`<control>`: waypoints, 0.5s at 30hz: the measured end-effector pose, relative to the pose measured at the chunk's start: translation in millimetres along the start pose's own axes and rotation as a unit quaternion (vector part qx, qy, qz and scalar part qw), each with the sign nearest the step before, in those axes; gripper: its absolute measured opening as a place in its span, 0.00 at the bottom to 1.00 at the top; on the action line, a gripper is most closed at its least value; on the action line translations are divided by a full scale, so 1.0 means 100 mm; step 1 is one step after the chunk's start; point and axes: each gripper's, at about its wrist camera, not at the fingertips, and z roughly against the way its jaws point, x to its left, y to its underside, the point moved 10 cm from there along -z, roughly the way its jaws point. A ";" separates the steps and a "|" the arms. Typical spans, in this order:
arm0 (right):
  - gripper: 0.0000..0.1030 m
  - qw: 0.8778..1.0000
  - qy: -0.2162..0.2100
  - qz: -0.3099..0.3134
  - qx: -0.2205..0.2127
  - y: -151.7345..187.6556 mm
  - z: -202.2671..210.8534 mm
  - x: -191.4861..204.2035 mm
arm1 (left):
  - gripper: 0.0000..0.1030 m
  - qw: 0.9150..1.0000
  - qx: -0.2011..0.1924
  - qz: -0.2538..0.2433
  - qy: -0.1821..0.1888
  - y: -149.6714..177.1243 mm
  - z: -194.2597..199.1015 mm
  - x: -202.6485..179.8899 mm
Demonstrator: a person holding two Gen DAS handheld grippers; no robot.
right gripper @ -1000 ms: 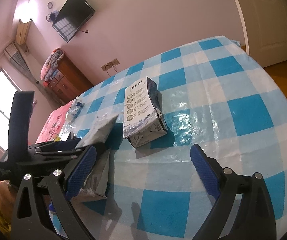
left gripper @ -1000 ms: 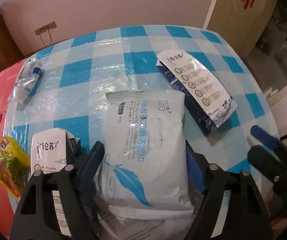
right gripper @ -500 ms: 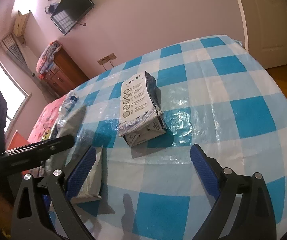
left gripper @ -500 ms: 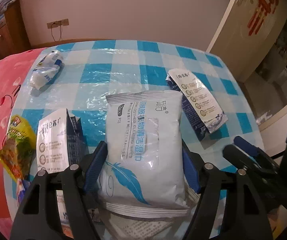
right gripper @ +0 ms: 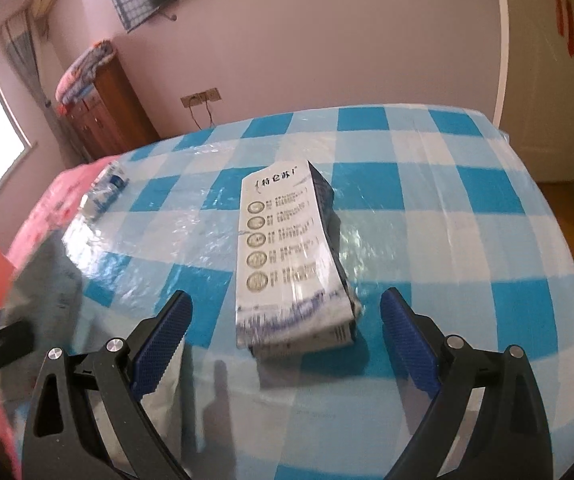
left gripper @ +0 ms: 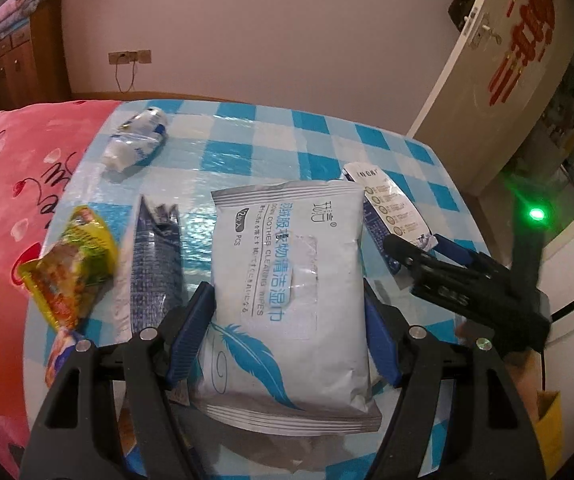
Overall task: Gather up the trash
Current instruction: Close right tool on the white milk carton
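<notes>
My left gripper (left gripper: 287, 332) is shut on a white wet-wipe pack (left gripper: 287, 280) with a blue feather print, held above the checked table (left gripper: 271, 152). On the table lie a crushed plastic bottle (left gripper: 135, 144), a yellow snack wrapper (left gripper: 71, 264), a flattened dark-blue carton (left gripper: 155, 264) and a white-and-blue milk carton (left gripper: 391, 208). My right gripper (right gripper: 287, 340) is open and low over the table. That milk carton (right gripper: 287, 256) lies on its side just ahead, reaching between the fingers without touching the pads. The pack shows as a grey blur (right gripper: 47, 280) at the left.
A pink cloth (left gripper: 7, 184) covers the surface left of the checked table. The table's right edge drops toward a door (left gripper: 527, 60) and wooden floor (right gripper: 567, 208). A wooden dresser (right gripper: 103, 108) stands by the far wall. The bottle (right gripper: 105, 190) lies at the far left edge.
My left gripper has lifted the wipe pack up and back, uncovering more of the table. My right gripper has swung over to the milk carton, which now sits centred between its fingers.
</notes>
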 end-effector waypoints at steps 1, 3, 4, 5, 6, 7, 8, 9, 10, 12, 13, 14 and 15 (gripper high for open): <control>0.91 1.000 0.003 0.003 0.001 -0.01 -0.03 0.00 | 0.69 1.000 -0.002 0.001 0.000 0.01 0.02 0.02; 0.90 1.000 0.008 0.005 0.004 -0.02 -0.09 0.00 | 0.69 1.000 -0.006 0.000 -0.002 0.02 0.07 0.05; 0.84 1.000 0.011 0.008 0.006 -0.02 -0.11 0.00 | 0.69 1.000 -0.009 -0.002 -0.004 0.02 0.10 0.06; 0.80 1.000 0.016 0.011 0.007 -0.02 -0.12 0.00 | 0.69 1.000 -0.011 -0.004 -0.007 0.02 0.13 0.08; 0.80 1.000 0.023 0.014 0.009 -0.03 -0.14 0.00 | 0.69 1.000 -0.013 -0.005 -0.009 0.02 0.15 0.09; 0.79 0.999 0.026 0.017 0.010 -0.03 -0.15 -0.01 | 0.69 1.000 -0.015 -0.006 -0.009 0.02 0.17 0.10; 0.78 0.999 0.029 0.019 0.010 -0.04 -0.17 -0.01 | 0.69 1.000 -0.016 -0.005 -0.009 0.03 0.18 0.11; 0.76 0.999 0.031 0.021 0.010 -0.04 -0.18 -0.02 | 0.69 1.000 -0.017 -0.005 -0.008 0.03 0.19 0.11; 0.73 0.999 0.033 0.023 0.010 -0.04 -0.18 -0.01 | 0.69 1.000 -0.017 -0.006 -0.006 0.04 0.20 0.12; 0.68 0.999 0.043 0.031 0.009 -0.03 -0.18 -0.03 | 0.69 1.000 -0.018 -0.006 -0.004 0.05 0.22 0.12; 0.65 0.998 0.049 0.035 0.008 -0.03 -0.18 -0.04 | 0.69 1.000 -0.019 -0.006 -0.003 0.05 0.22 0.12; 0.62 0.998 0.054 0.039 0.008 -0.03 -0.18 -0.04 | 0.69 1.000 -0.019 -0.006 -0.001 0.06 0.23 0.12; 0.61 0.998 0.056 0.040 0.008 -0.03 -0.17 -0.05 | 0.69 1.000 -0.019 -0.005 0.002 0.06 0.24 0.11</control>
